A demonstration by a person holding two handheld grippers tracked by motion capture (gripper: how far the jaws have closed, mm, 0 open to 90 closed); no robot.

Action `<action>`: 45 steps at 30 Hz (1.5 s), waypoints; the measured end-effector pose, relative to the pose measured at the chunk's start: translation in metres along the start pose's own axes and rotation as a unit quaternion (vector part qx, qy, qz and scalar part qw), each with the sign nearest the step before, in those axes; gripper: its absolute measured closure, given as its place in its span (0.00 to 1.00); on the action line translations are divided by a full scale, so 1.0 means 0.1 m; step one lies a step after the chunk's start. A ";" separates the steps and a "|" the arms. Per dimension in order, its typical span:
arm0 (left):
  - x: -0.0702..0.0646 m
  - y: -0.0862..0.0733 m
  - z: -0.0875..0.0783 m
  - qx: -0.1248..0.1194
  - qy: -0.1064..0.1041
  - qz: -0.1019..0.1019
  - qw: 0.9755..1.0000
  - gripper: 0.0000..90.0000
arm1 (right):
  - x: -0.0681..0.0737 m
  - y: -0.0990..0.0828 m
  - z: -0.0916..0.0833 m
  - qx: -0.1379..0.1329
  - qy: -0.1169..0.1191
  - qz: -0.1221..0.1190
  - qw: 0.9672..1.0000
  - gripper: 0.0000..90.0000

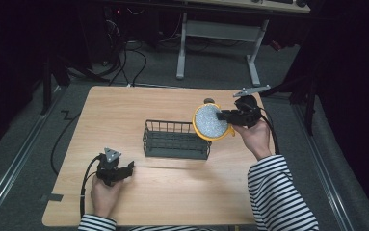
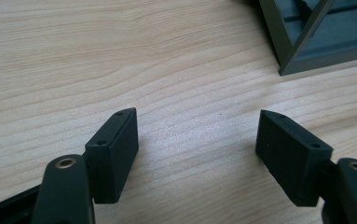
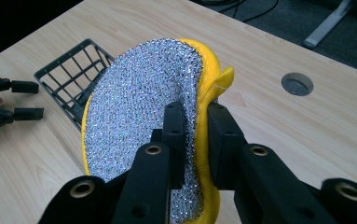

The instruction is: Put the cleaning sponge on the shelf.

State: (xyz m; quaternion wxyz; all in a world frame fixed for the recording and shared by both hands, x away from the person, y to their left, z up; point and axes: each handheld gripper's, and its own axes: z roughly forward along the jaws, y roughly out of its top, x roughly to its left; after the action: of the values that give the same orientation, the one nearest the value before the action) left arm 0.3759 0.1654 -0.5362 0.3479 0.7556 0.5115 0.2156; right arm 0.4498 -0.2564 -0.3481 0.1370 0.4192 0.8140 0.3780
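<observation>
Right claw (image 3: pixel 192 123) pinches scouring pad (image 3: pixel 143 116) above wire basket (image 1: pixel 175 140).

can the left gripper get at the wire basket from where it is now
Probably yes: the left gripper sits open on the table just short of the wire basket, with bare wood between them and nothing blocking the way.

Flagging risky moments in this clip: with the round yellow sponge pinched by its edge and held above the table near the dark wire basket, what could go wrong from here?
1. The right gripper pinches only the rim of the round yellow sponge with the silver mesh face, which bends at the grip; it could slip out or swing.
2. The sponge hangs beside the far right corner of the dark wire basket, so it might catch on the rim or land on the light wooden table.
</observation>
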 end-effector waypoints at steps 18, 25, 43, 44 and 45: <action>0.00 0.00 0.00 0.000 0.000 0.001 1.000 0.34 | 0.16 0.21 0.51 0.009 0.003 -0.023 1.000 0.88; 0.00 0.00 0.00 0.001 0.000 0.002 1.000 0.34 | 0.21 0.22 0.70 0.014 0.000 -0.029 0.999 0.87; -0.01 0.00 0.00 0.001 0.000 0.002 1.000 0.34 | 0.25 0.07 0.93 0.019 0.012 -0.038 0.999 0.86; -0.01 0.00 0.00 0.001 0.000 0.002 1.000 0.34 | 0.26 0.06 0.93 0.020 0.014 -0.037 0.999 0.86; -0.01 0.00 0.00 0.001 0.000 0.002 1.000 0.34 | 0.26 0.05 0.93 0.020 0.015 -0.039 0.999 0.86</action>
State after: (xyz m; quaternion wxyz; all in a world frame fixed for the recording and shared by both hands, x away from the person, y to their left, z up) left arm 0.3756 0.1650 -0.5361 0.3465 0.7569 0.5101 0.2163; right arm 0.4871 -0.1872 -0.4046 0.1308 0.3841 0.8393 0.3619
